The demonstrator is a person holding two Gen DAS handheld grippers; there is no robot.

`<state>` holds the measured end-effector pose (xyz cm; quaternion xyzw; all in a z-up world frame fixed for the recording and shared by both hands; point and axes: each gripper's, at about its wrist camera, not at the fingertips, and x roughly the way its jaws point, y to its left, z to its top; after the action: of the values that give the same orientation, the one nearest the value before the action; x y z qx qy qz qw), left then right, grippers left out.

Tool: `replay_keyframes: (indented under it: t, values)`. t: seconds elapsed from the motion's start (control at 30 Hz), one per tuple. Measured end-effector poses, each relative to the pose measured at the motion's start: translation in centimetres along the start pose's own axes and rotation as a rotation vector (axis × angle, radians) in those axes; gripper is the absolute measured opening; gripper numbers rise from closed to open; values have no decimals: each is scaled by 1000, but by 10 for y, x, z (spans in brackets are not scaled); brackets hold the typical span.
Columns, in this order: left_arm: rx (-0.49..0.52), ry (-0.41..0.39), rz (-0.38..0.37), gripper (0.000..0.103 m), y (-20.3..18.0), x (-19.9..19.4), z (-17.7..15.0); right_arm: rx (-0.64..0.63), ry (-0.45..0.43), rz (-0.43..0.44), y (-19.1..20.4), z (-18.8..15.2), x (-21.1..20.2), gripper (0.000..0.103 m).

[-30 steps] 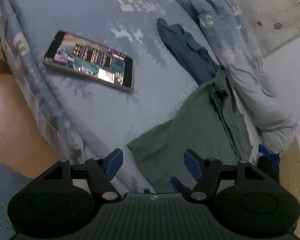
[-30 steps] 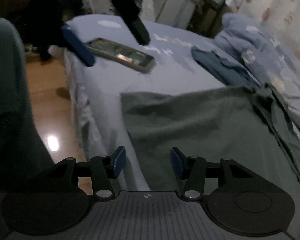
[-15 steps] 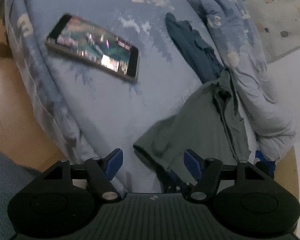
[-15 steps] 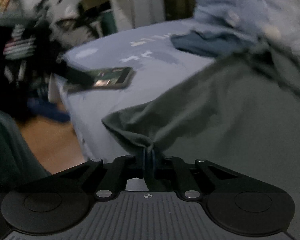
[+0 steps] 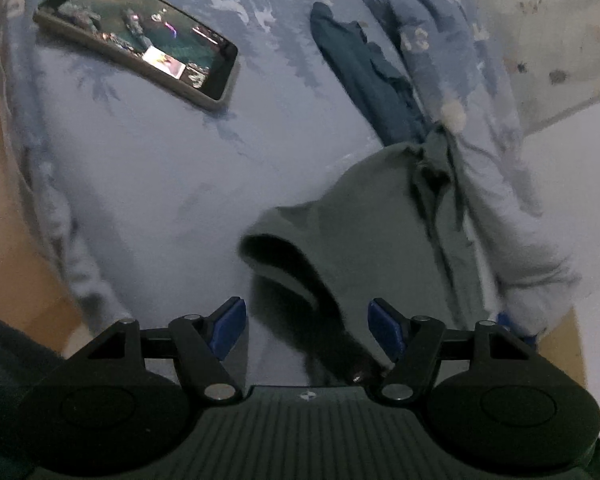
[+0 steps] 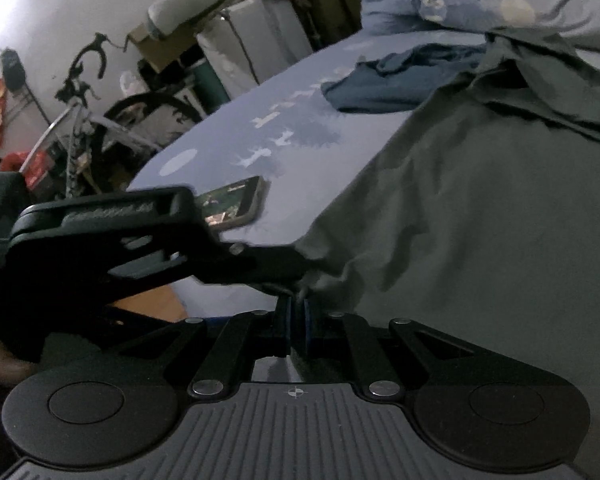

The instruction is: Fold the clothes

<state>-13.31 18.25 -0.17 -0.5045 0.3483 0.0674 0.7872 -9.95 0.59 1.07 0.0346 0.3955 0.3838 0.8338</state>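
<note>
A grey-green garment [image 5: 380, 232] lies spread on the blue bed, and in the right wrist view this garment [image 6: 460, 220] fills the right side. My right gripper [image 6: 296, 308] is shut on its near corner, with the cloth bunched between the blue pads and lifted off the sheet. My left gripper [image 5: 308, 330] is open, its blue pads on either side of the raised, curled corner without touching it. The left gripper's black frame [image 6: 120, 236] reaches in from the left, close to the pinched corner.
A lit phone [image 5: 140, 36] lies on the sheet at the far left. A dark blue garment [image 5: 364, 76] lies crumpled beyond the grey one, beside a bunched duvet [image 5: 480, 120]. Wood floor [image 5: 4, 240] runs along the bed's edge. A bicycle [image 6: 80, 120] and boxes stand behind.
My right gripper shut on the grey garment's corner and drew it up off the sheet. My left gripper, still open, came down and closer to that raised corner.
</note>
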Motion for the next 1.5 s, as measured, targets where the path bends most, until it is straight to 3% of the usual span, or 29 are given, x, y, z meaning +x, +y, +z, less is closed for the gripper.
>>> replay_keyframes:
  t: [0.27,0.3,0.43,0.47,0.6,0.63,0.7,0.77,0.9,1.0,1.3,1.5]
  values:
    - [-80,6,-92,72,3,19,-8,-30,13,7,1,0,1,7]
    - [-78,13,-94,68,3,22,-9,-34,15,8,2,0,1,7]
    - [-56,44,-49,35,6,30,-8,-53,25,8,3,0,1,7]
    - [-57,49,-48,32,8,30,-8,-60,26,3,3,0,1,8]
    - [-41,44,-43,9,10,24,-7,-127,47,-14,9,-4,-11,19]
    - [-39,39,-43,9,10,22,-6,-152,52,-22,11,-5,-15,23]
    - [-28,29,-50,9,8,16,-5,-204,47,-51,14,-12,-34,44]
    - [-4,31,-65,8,-1,10,-4,-250,28,-104,13,-23,-60,56]
    - [5,32,-109,8,-22,-4,-3,-290,-8,-272,13,-57,-107,58]
    - [6,31,-130,7,-41,-14,0,-311,-27,-396,13,-79,-118,59]
    - [23,41,-154,7,-64,-21,2,-567,-59,-629,26,-105,-66,59]
    - [2,21,-155,7,-62,-23,6,-657,53,-844,1,-125,-55,57]
